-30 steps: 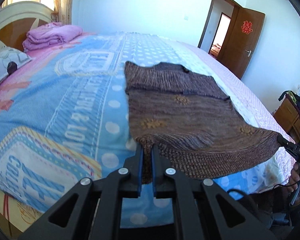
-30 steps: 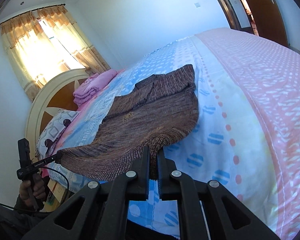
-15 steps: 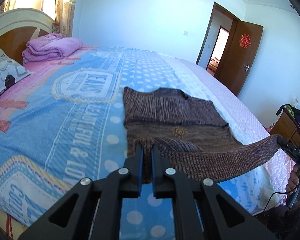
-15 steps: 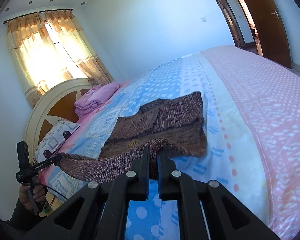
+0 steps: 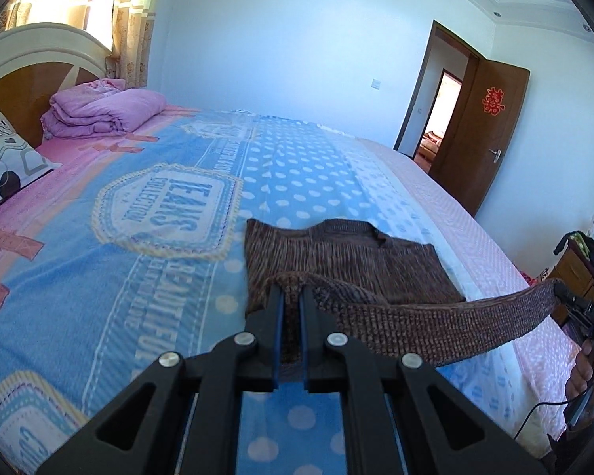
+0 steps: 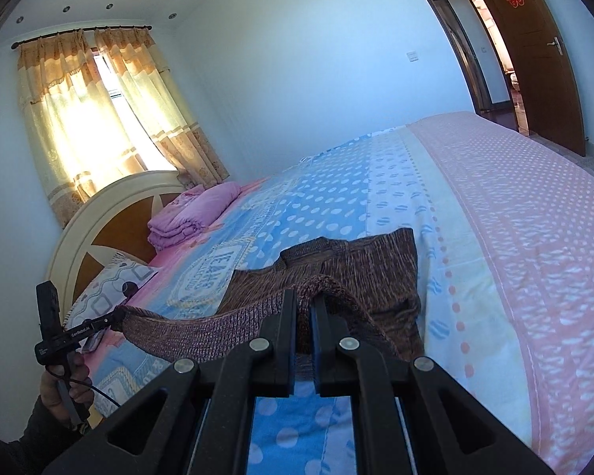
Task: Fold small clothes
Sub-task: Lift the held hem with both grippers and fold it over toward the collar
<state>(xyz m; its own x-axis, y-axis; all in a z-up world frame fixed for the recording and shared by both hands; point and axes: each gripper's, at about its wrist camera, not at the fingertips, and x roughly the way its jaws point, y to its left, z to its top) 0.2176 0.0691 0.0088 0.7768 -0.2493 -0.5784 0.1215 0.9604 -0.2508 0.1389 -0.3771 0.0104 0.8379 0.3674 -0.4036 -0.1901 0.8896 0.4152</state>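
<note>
Nearest, the left gripper [image 5: 291, 297] and right gripper [image 6: 305, 308] each pinch a hem corner of the brown knitted sweater [image 5: 336, 253], the ribbed hem stretched between them above the bed [image 5: 138, 237]. Beyond, its collar half lies flat near the bed's near edge. Judged mid-fold: the hem is not yet laid over.

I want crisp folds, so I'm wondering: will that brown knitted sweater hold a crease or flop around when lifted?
Probably floppy: the brown knitted sweater hem sags between the left tongs and right tongs. Its thick knit likely gives rounded folds, not sharp creases. It seems unlikely to slip.
</note>
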